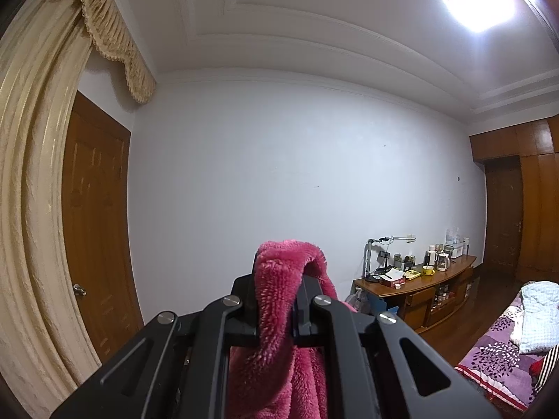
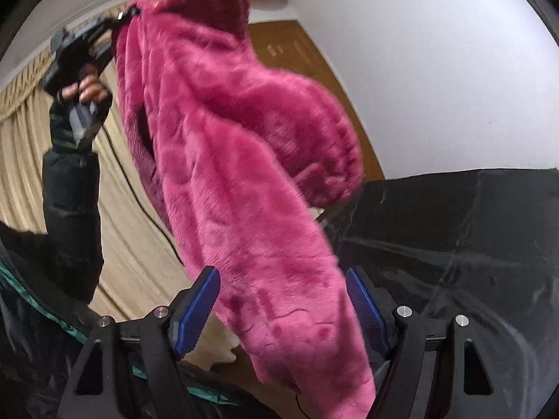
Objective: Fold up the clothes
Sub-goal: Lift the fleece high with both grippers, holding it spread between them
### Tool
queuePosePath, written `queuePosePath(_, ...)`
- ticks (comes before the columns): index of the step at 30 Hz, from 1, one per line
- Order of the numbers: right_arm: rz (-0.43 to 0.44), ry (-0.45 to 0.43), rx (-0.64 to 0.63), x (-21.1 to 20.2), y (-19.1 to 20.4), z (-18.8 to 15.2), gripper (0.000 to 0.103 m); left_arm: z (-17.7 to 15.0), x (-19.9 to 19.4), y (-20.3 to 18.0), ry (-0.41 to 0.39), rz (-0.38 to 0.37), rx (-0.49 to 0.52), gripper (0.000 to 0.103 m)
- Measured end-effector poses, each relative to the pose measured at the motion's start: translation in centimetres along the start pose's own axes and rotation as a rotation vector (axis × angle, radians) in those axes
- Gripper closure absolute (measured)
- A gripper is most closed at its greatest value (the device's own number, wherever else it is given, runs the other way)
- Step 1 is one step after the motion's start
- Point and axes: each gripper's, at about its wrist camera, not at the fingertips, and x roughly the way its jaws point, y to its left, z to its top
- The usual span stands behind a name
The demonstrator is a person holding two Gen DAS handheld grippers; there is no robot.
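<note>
A fluffy pink garment (image 2: 237, 160) hangs in the air. My left gripper (image 1: 276, 300) is shut on a fold of the pink garment (image 1: 279, 279) and holds it high, pointing at the wall. It also shows in the right wrist view (image 2: 118, 24) at the top left, gripping the garment's top edge. My right gripper (image 2: 283, 300) is open, its blue pads (image 2: 195, 310) on either side of the garment's hanging lower part, not closed on it.
A black cloth-covered surface (image 2: 454, 230) lies to the right below the garment. A wooden door (image 1: 94, 227) and cream curtains (image 1: 31, 174) are at left. A wooden sideboard (image 1: 426, 286) with cups and a bed (image 1: 506, 342) are at right.
</note>
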Motion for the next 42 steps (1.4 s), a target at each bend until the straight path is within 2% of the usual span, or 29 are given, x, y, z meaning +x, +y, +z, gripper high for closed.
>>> queuePosePath(6, -0.001, 0.029, 0.045, 2.9, -1.9, 1.0, 0.027, 0.0, -0.2, 0.2, 0.006, -0.005, -0.014, 0.091)
queuePosePath(8, 0.008, 0.059, 0.063, 3.9, -2.4, 1.3, 0.043, 0.0, -0.3, 0.3, 0.008, -0.007, -0.019, 0.091)
queuePosePath(9, 0.013, 0.073, 0.072, 4.4, -2.7, 1.5, 0.070, 0.0, -0.3, 0.3, 0.009, -0.008, -0.022, 0.091)
queuePosePath(10, 0.018, 0.088, 0.082, 4.8, -3.0, 1.6, 0.083, -0.1, -0.4, 0.4, 0.012, -0.004, -0.023, 0.091)
queuePosePath(12, -0.064, 0.067, 0.058, 4.1, -3.0, 2.2, 0.090, -0.3, -0.5, 0.7, 0.021, 0.013, -0.022, 0.091)
queuePosePath(16, -0.292, -0.051, 0.007, -0.2, -3.3, 4.5, 0.091, -0.8, -1.7, 1.9, 0.025, 0.057, -0.031, 0.091)
queuePosePath(21, -0.613, -0.340, -0.129, -9.1, -1.1, 9.0, 0.092, -2.4, -2.3, 3.7, 0.062, 0.081, -0.061, 0.091)
queuePosePath(24, -0.752, -0.492, -0.268, -13.8, 1.9, 10.3, 0.092, -4.0, -2.4, 4.6, 0.090, 0.087, -0.087, 0.091)
queuePosePath(28, -0.872, -0.615, -0.422, -17.1, 6.1, 10.9, 0.092, -6.3, -2.7, 5.7, 0.128, 0.076, -0.133, 0.090)
queuePosePath(32, -0.940, -0.674, -0.485, -17.2, 8.5, 11.8, 0.092, -8.2, -3.2, 6.3, 0.169, 0.071, -0.150, 0.090)
queuePosePath(38, -1.011, -0.676, -0.551, -18.3, 11.4, 11.9, 0.092, -9.6, -3.8, 5.5, 0.194, 0.058, -0.128, 0.090)
queuePosePath(42, -1.041, -0.649, -0.536, -19.5, 10.2, 12.3, 0.092, -9.8, -2.5, 5.1, 0.212, 0.041, -0.122, 0.090)
